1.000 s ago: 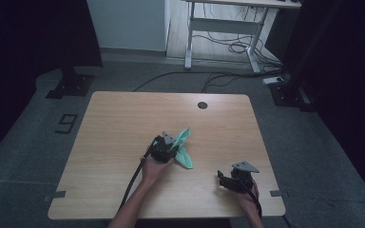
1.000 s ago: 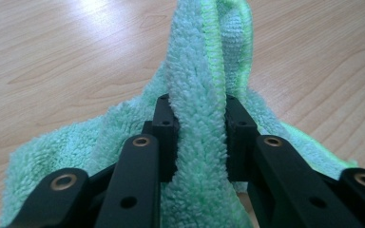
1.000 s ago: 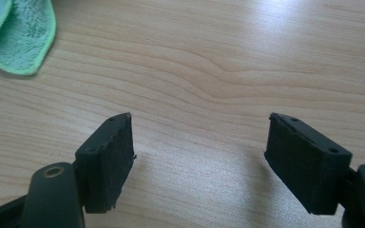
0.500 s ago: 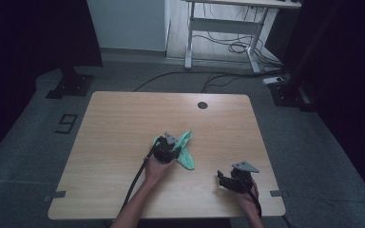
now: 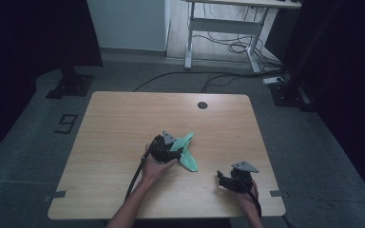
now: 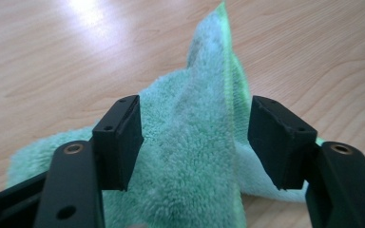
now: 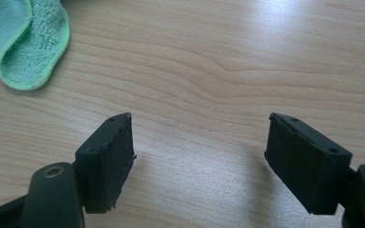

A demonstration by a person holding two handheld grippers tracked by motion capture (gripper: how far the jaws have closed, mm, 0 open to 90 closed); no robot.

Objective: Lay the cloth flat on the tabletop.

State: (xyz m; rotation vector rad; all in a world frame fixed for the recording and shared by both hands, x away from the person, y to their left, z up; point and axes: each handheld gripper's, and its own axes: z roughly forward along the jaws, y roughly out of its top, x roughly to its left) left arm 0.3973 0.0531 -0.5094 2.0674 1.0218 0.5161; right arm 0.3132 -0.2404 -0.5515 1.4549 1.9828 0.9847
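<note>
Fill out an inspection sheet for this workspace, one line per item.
Surface: wooden table, dark round grommet near far edge.
Job's things: green cloth, bunched, raised fold between the left jaws.
Clutter: nothing seen.
Grippers: left gripper open, jaws just opened, pads off cloth; right gripper open over bare wood.
Cables: black cable trails from left gripper; floor cables.
Surroundings: white desk frame, dark stands.
</note>
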